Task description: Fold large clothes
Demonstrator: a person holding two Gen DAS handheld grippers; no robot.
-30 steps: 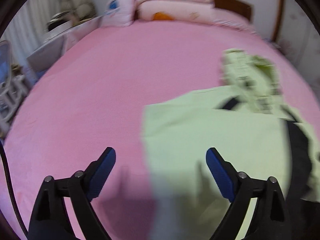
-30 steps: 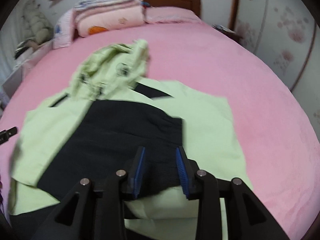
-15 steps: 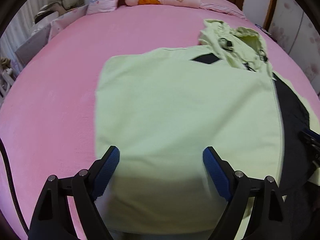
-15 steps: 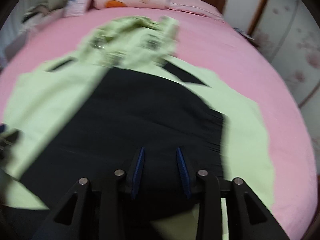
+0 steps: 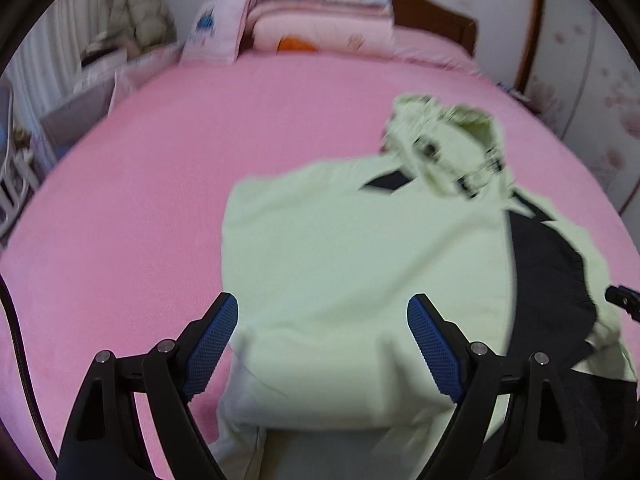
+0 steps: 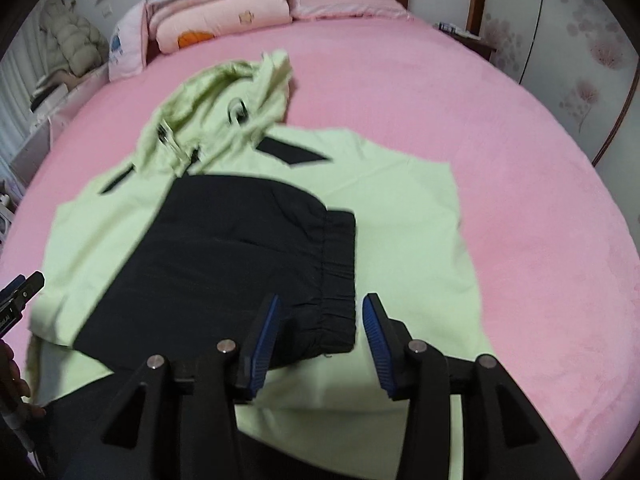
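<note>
Bed [image 6: 500, 168], pink cover, takes up nearly everything you see. It gives you a broad flat surface, which is why the garment is spread here and not held up in the air.

Jacket [image 6: 400, 184], pale green with a hood, lies flat near the foot of the bed. The hood [image 6: 224, 104] is bunched toward the pillows, out of the way of the body panel you fold across. In the left view the near half of the jacket [image 5: 360, 272] looks doubled over on itself, with a rounded folded edge close to you.

Black sleeve [image 6: 240, 252], with a gathered elastic cuff, is laid slantwise across the chest. My reading: it has been tucked inward so the outline narrows before the next fold.

Stacked bedding [image 6: 224, 12] sits at the headboard, well apart from the work.

Your left gripper [image 5: 322, 344] hangs over the folded green edge, jaws spread wide, nothing between the pads. It looks ready to take that edge.

Your right gripper [image 6: 318, 340] sits just above the cuff end. Its jaws have just been opening; the cuff lies between them, but the pads stand clear of it, so the sleeve looks released.
</note>
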